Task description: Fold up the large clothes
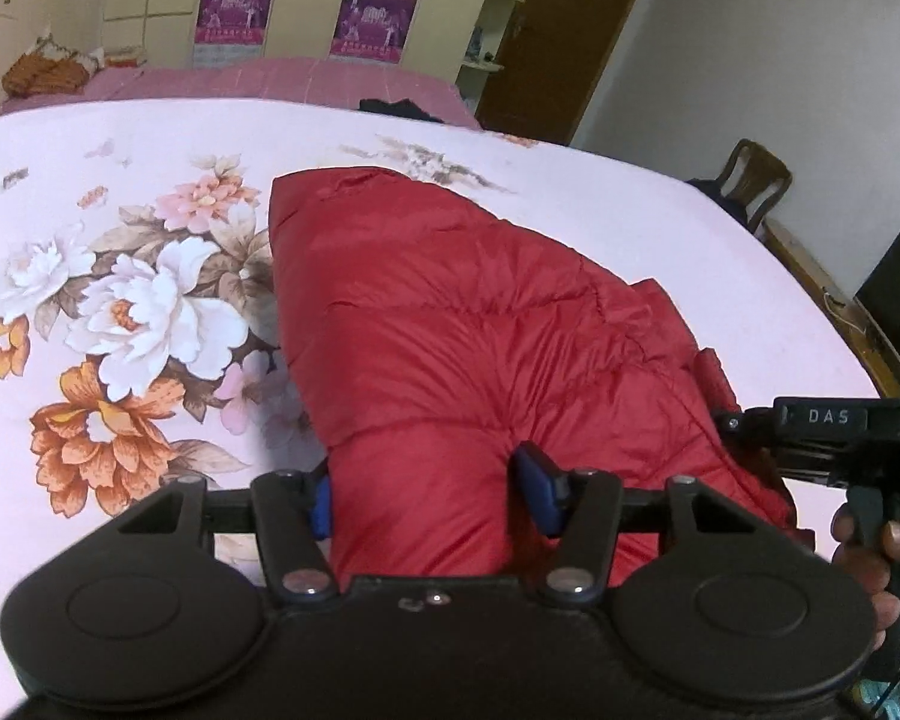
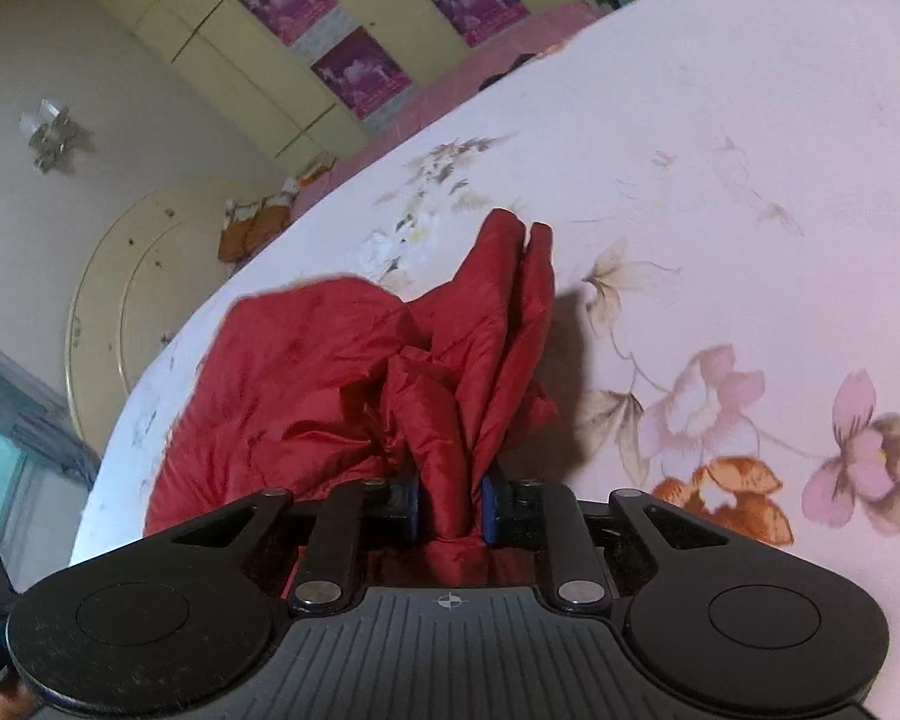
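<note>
Left wrist view: I've got the left gripper [image 1: 429, 495] low over the near end of the red puffer jacket [image 1: 450, 324], which lies across the floral bedsheet [image 1: 120, 312].
Left jaws: spread wide, with a thick bulge of the quilted fabric sitting between the two blue pads [image 1: 543, 495]. Both pads touch the cloth at its sides, but I cannot tell whether they are squeezing it or just straddling it.
Jacket position: it runs away from me toward the far side of the bed, narrowing to a blunt end beside the big white and orange flower print.
Right side of this view: my right hand [image 1: 870, 546] shows at the edge, wrapped on the handle of the other black tool marked DAS.
Right wrist view: the right gripper [image 2: 450, 507] is pinching a gathered fold of the red puffer jacket [image 2: 330, 372].
Right jaws: drawn close together, the blue pads [image 2: 491, 510] pressing a narrow bunch of fabric from both sides; the cloth passes right through between them and back toward the gripper body.
Fabric beyond the pads: it stands up in a crumpled ridge, with one tall folded flap rising above the floral bedsheet [image 2: 720, 210].
Background: cream wardrobe doors [image 2: 258, 78] with purple posters behind the bed.
</note>
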